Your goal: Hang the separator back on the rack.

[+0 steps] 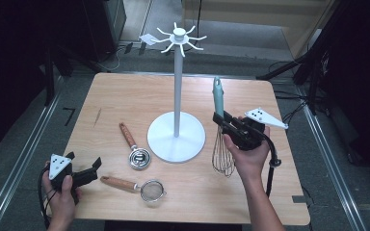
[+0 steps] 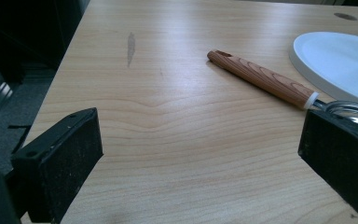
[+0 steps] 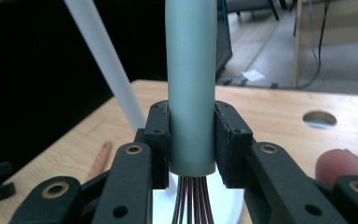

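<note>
We see right gripper (image 1: 220, 121) clamped on whisk (image 1: 219, 126) at its teal handle, beside white stand (image 1: 177, 136). Left gripper (image 1: 96, 167) rests wide open, empty, near strainer (image 1: 139, 187).

The right gripper (image 1: 220, 120) clamps the whisk (image 1: 220, 134) beside the white stand (image 1: 177, 137).

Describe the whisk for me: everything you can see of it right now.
The whisk has a matte grey-green handle, round and plastic-looking, and a balloon of thin metal wires at its lower end. It stands roughly upright, handle up, right of the white stand's base. The right gripper clamps the handle just above the wires, both pads pressed flat against it.
</note>
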A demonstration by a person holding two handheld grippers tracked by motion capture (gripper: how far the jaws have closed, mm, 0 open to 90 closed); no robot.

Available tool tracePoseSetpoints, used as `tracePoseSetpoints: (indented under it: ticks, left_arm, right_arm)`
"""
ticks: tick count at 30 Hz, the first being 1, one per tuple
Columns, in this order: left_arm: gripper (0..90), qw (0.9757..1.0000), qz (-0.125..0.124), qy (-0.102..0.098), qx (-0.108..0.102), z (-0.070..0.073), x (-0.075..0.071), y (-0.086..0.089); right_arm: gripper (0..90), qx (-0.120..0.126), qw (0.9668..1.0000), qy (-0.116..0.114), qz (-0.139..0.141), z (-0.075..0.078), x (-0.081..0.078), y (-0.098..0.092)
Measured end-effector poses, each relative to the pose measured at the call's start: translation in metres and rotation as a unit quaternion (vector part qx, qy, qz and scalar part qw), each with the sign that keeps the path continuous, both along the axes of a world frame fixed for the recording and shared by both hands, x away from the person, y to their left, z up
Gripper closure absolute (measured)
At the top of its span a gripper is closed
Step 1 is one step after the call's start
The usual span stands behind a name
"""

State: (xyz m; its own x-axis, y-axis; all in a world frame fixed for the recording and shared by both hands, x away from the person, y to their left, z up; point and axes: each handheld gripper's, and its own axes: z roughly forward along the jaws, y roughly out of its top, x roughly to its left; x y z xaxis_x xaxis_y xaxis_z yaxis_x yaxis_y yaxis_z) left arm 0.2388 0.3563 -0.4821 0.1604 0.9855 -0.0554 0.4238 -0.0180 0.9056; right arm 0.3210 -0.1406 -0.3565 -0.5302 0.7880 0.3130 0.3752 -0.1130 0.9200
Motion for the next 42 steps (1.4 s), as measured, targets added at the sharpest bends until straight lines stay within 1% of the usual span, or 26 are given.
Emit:
tracePoseSetpoints:
  ticks: [2,4,6,7,11,14,15,17,19,20,23,25,28,32,33,34,35,39,42]
  left_arm:
    - [0.0,1.0000,0.004,-0.001,0.007,0.000,0.000,-0.002]
    - [0.0,0.9999,0.005,0.000,0.013,0.000,0.000,-0.003]
    - [0.0,0.9998,0.006,0.001,0.020,0.000,0.000,-0.005]
    - [0.0,0.9997,0.005,0.001,0.023,0.000,0.000,-0.005]
    - [0.0,0.9996,0.000,0.001,0.029,0.000,-0.001,-0.006]
    - [0.0,0.9996,-0.002,-0.003,0.027,0.000,-0.002,-0.006]
    - [0.0,0.9997,-0.002,-0.004,0.025,0.000,-0.002,-0.006]
    - [0.0,0.9997,-0.003,-0.007,0.025,0.000,-0.003,-0.005]
    - [0.0,0.9997,-0.003,-0.007,0.025,0.000,-0.003,-0.005]
    - [0.0,0.9997,-0.003,-0.009,0.023,0.000,-0.003,-0.005]
    - [0.0,0.9997,-0.002,-0.008,0.023,0.000,-0.003,-0.004]
    - [0.0,0.9997,-0.002,-0.008,0.023,0.000,-0.003,-0.004]
    - [0.0,0.9997,-0.003,-0.008,0.024,0.000,-0.003,-0.005]
    - [0.0,0.9996,-0.002,-0.008,0.029,0.000,-0.003,-0.006]
    - [0.0,0.9995,-0.002,-0.008,0.029,0.000,-0.003,-0.006]
    - [0.0,0.9996,-0.003,-0.008,0.029,0.000,-0.003,-0.006]
    - [0.0,0.9996,-0.002,-0.007,0.029,0.000,-0.003,-0.006]
    - [0.0,0.9995,-0.005,-0.006,0.029,0.000,-0.003,-0.006]
    - [0.0,0.9995,-0.007,-0.004,0.032,0.000,-0.003,-0.006]
  right_arm:
    - [71.1,0.014,0.9997,-0.019,0.010,0.004,-0.004,0.000]
    - [71.1,0.020,0.9992,-0.029,0.017,0.007,-0.007,0.000]
    - [71.1,0.023,0.9986,-0.041,0.025,0.010,-0.010,0.002]
    - [71.1,0.018,0.9982,-0.049,0.029,0.011,-0.012,0.005]
    - [71.1,0.011,0.9976,-0.058,0.038,0.011,-0.014,0.011]
    - [71.1,0.005,0.9972,-0.061,0.041,0.010,-0.015,0.017]
    - [71.1,0.004,0.9968,-0.066,0.045,0.011,-0.015,0.020]
    - [71.1,0.008,0.9965,-0.068,0.048,0.012,-0.015,0.021]
    - [71.1,0.008,0.9961,-0.076,0.043,0.014,-0.017,0.024]
    - [71.1,0.002,0.9960,-0.080,0.039,0.015,-0.017,0.026]
    - [71.1,0.007,0.9954,-0.084,0.047,0.018,-0.018,0.030]
    - [71.1,0.003,0.9949,-0.089,0.049,0.021,-0.019,0.034]
    - [71.1,0.004,0.9944,-0.097,0.042,0.024,-0.021,0.038]
    - [71.0,0.018,0.9927,-0.110,0.047,0.028,-0.022,0.041]
    - [71.1,0.018,0.9924,-0.113,0.045,0.029,-0.022,0.042]
    - [71.0,0.015,0.9913,-0.122,0.047,0.031,-0.023,0.044]
    - [71.0,0.015,0.9913,-0.122,0.047,0.031,-0.023,0.044]
    - [71.1,0.012,0.9892,-0.139,0.046,0.033,-0.025,0.048]
    - [71.1,0.014,0.9882,-0.145,0.046,0.035,-0.026,0.050]
